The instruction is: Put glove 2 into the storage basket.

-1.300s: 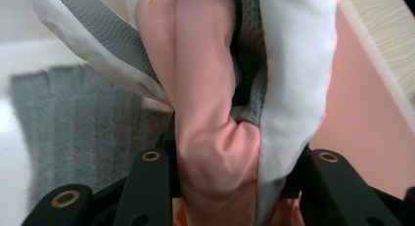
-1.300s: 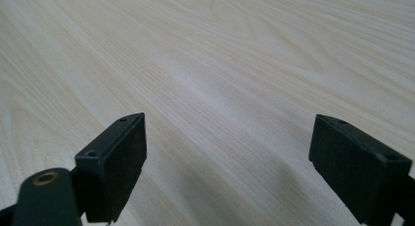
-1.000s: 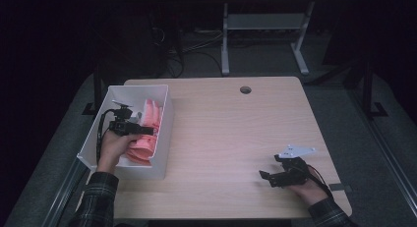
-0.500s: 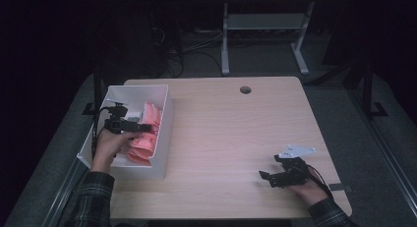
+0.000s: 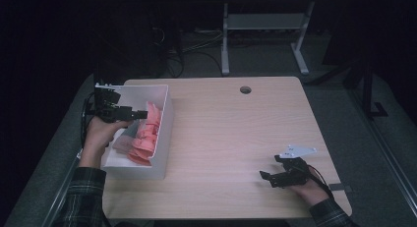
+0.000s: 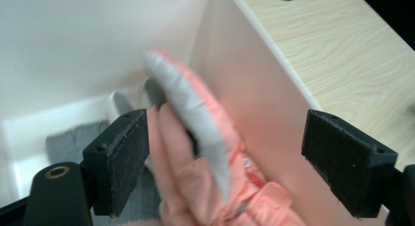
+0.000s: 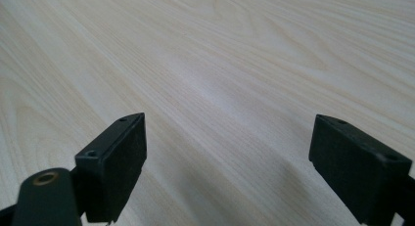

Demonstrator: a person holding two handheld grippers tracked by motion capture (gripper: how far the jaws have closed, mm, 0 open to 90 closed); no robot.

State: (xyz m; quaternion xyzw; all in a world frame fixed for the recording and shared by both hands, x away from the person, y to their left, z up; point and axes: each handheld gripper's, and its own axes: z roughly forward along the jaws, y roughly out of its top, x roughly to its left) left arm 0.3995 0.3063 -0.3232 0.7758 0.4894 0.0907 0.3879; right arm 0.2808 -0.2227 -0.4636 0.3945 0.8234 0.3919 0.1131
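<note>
Risk first, from the high view: the left gripper (image 5: pixel 140 114) hangs over the white bin (image 5: pixel 165 120) at the table's (image 5: pixel 236 133) left edge, and its jaws have just been opening, so the pink gloves (image 5: pixel 146 133) lie loose. I judge a glove resting on the right wall could slide out, or a jaw could catch fabric and drag it. The right gripper (image 5: pixel 268 177) rests near the right corner, jaws apart, nothing between.

Left gripper view: wide jaws, pads not pressing; a pink glove (image 6: pixel 205 157) with grey palm leans on the bin's wall (image 6: pixel 244 84), soft and padded.

Right gripper view: open jaws over bare wood (image 7: pixel 220 64).
</note>
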